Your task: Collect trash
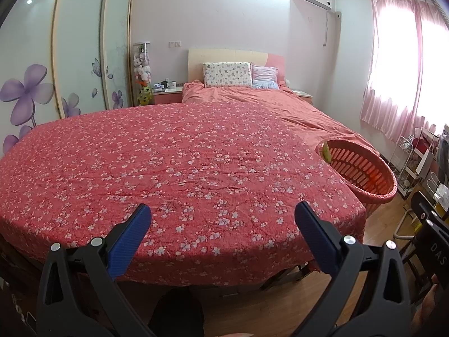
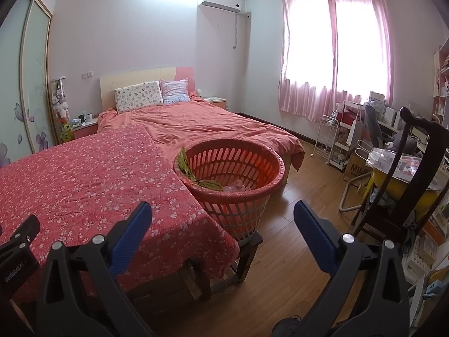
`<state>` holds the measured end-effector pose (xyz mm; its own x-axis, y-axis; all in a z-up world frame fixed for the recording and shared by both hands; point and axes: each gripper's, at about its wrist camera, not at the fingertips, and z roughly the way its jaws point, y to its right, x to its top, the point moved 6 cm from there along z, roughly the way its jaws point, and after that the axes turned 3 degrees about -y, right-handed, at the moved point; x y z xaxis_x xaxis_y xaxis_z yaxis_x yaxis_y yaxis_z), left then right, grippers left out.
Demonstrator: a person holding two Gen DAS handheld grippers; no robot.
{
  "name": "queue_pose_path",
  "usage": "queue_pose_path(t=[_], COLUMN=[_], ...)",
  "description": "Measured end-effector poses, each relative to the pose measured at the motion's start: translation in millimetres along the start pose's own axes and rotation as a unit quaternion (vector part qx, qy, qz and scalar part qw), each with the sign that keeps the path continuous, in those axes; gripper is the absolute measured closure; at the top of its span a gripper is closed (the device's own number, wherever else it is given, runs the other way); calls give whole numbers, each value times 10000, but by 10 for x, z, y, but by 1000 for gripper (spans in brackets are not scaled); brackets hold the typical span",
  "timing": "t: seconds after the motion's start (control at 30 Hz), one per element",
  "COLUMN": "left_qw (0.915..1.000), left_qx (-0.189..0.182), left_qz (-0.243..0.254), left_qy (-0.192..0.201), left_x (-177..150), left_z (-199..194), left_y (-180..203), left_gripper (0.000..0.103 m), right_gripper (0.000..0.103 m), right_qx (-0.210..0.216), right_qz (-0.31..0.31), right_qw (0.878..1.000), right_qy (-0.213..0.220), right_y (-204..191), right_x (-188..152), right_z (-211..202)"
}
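Both my left gripper (image 1: 223, 219) and right gripper (image 2: 223, 219) hold jaws apart, empty. Orange basket (image 2: 254, 193) holds wrappers; I should scan the floral cloth (image 1: 168, 163) for leftovers.

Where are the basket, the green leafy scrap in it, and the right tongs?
basket (image 2: 238, 210), right wrist view, front outer wall.
green leafy scrap (image 2: 209, 184), right wrist view, on the leaf inside.
right tongs (image 2: 223, 210), right wrist view, midway between open tips.

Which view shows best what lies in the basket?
The right wrist view: it looks down into the basket, showing green leaves and clear wrappers inside. The left wrist view catches only its far inner wall, rim and a green scrap at the edge.
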<state>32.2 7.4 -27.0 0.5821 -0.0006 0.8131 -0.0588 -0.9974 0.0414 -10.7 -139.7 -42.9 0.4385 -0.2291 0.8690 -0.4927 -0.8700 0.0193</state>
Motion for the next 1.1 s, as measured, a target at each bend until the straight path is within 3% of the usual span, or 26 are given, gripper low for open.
queue_pose_path(t=[1.1], left_qw=[10000], left_qx=[10], left_qz=[7], left_qy=[40], left_x=[11], left_z=[-30], left_y=[6], left_gripper=[2], right_gripper=[4], right_qx=[43], right_qz=[7], right_qw=[10000], right_qy=[-46], right_y=[-32], right_x=[-10], right_z=[32])
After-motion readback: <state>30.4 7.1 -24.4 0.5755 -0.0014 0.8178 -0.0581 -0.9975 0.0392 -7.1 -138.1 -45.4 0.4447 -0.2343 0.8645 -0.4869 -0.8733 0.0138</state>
